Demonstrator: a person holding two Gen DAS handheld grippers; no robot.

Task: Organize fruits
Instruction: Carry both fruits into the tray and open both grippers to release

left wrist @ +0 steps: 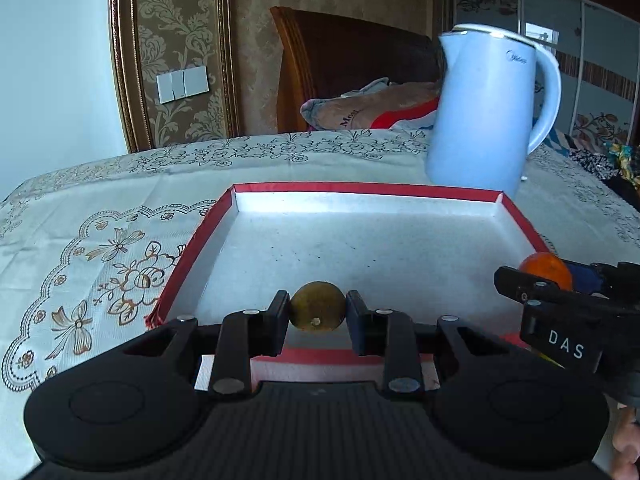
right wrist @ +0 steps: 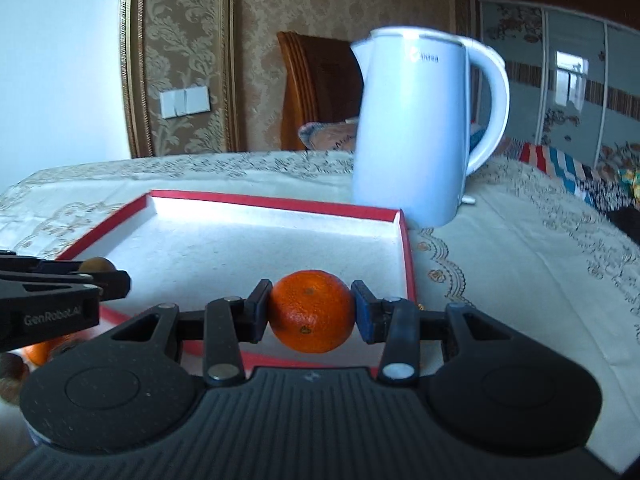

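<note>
My left gripper (left wrist: 317, 309) is shut on a small brown-green round fruit (left wrist: 317, 306) and holds it over the near edge of a shallow red-rimmed white tray (left wrist: 360, 189). My right gripper (right wrist: 311, 312) is shut on an orange mandarin (right wrist: 312, 311) over the tray's near right part (right wrist: 406, 248). The right gripper and its mandarin (left wrist: 546, 274) show at the right in the left wrist view. The left gripper's fingers (right wrist: 100, 282) with the brown fruit (right wrist: 97, 265) show at the left in the right wrist view.
A pale blue electric kettle (left wrist: 488, 108) stands just behind the tray's far right corner; it also shows in the right wrist view (right wrist: 416, 128). More fruit, one orange (right wrist: 38, 352), lies at the lower left. A patterned cream cloth (left wrist: 100, 240) covers the table. A bed headboard stands behind.
</note>
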